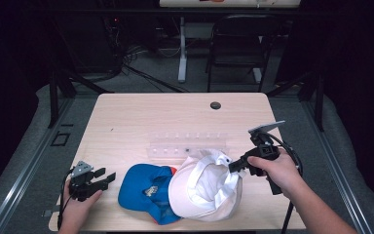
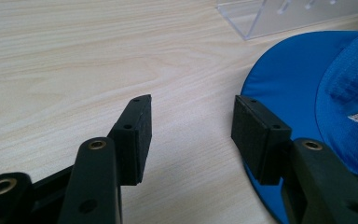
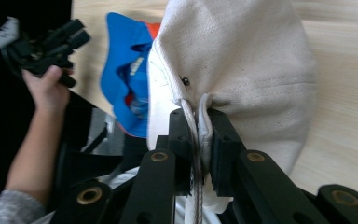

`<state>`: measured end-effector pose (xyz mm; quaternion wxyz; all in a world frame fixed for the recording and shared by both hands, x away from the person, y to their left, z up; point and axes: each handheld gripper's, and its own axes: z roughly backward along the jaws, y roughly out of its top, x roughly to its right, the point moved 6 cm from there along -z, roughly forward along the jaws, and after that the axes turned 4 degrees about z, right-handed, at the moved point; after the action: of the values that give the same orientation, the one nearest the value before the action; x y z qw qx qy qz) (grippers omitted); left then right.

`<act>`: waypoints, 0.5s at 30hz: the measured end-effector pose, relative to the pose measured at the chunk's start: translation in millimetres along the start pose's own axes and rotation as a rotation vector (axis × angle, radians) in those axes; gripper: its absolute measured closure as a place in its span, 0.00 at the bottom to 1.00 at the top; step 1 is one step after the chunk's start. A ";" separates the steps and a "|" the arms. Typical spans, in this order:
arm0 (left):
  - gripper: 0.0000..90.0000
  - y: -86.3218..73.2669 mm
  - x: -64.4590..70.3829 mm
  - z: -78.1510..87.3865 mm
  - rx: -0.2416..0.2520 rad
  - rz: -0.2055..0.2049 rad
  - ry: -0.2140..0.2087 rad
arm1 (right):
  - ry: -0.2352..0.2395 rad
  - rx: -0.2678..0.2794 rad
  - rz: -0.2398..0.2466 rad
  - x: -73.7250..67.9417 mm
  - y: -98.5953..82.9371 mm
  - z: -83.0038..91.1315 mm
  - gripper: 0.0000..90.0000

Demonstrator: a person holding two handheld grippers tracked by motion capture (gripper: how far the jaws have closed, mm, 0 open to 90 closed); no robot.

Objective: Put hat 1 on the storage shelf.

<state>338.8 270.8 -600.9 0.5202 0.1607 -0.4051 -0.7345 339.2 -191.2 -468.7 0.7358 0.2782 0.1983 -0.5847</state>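
in the high view the right gripper (image 1: pixel 233 166) sits at about four o'clock on the desk (image 1: pixel 136 122), its jaws pinched tight on the edge of the white cap (image 1: pixel 204 187). the right gripper view shows the same grip close up: the two black jaws of the right gripper (image 3: pixel 197 135) are closed on a fold of the cap's pale fabric (image 3: pixel 242 60), with the cloth bunched between the pads and the crown bulging away beyond them. the white cap lies near the front edge of the desk, toward five o'clock, and overlaps the right side of the blue cap (image 1: pixel 143 190), which lies just beside it at six o'clock. the left gripper (image 1: pixel 102 179) is at about seven o'clock, held by the person's left hand (image 1: pixel 78 207), close to the blue cap's left edge but apart from it. in the left gripper view its jaws stand wide with bare desk (image 2: pixel 74 60) between them, holding nothing, and the blue cap (image 2: pixel 298 88) lies at the right, partly behind the right-hand jaw. a clear plastic rack (image 1: pixel 187 145) stands behind the two caps, near the middle of the desk.
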 end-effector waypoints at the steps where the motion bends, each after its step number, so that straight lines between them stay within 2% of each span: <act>1: 0.54 0.0 0.0 0.0 0.000 0.000 0.000 | 0.011 0.004 -0.003 -1.6 0.4 0.2 0.91; 3: 0.54 0.0 0.0 0.0 0.000 0.000 0.000 | 0.031 0.021 -0.021 -6.0 1.3 0.7 0.91; 6: 0.54 0.1 0.2 0.2 0.001 0.000 0.000 | 0.098 0.037 -0.044 -10.9 2.4 3.6 0.91; 7: 0.54 0.1 0.2 0.3 0.002 0.000 0.001 | 0.123 0.043 -0.037 -11.0 3.0 4.2 0.91; 8: 0.54 0.1 0.2 0.3 0.002 0.000 0.000 | 0.147 0.049 -0.057 -12.5 3.2 4.7 0.91; 9: 0.54 0.1 0.2 0.3 0.002 0.000 0.000 | 0.165 0.034 -0.047 -11.6 2.3 6.2 0.91; 10: 0.54 0.1 0.2 0.3 0.002 0.000 0.001 | 0.184 0.048 -0.058 -12.4 2.7 6.1 0.91; 11: 0.54 0.1 0.2 0.3 0.002 0.000 0.001 | 0.184 0.048 -0.058 -12.4 2.7 6.1 0.91; 12: 0.54 0.1 0.3 0.3 0.002 0.000 0.001 | 0.233 0.065 -0.077 -13.6 3.0 6.5 0.91; 15: 0.54 0.1 0.3 0.1 0.002 0.000 0.001 | 0.272 0.078 -0.098 -15.1 2.9 6.7 0.91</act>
<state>338.7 270.5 -600.7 0.5203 0.1615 -0.4058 -0.7339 338.2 -183.8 -453.8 0.6614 0.3731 0.2865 -0.5842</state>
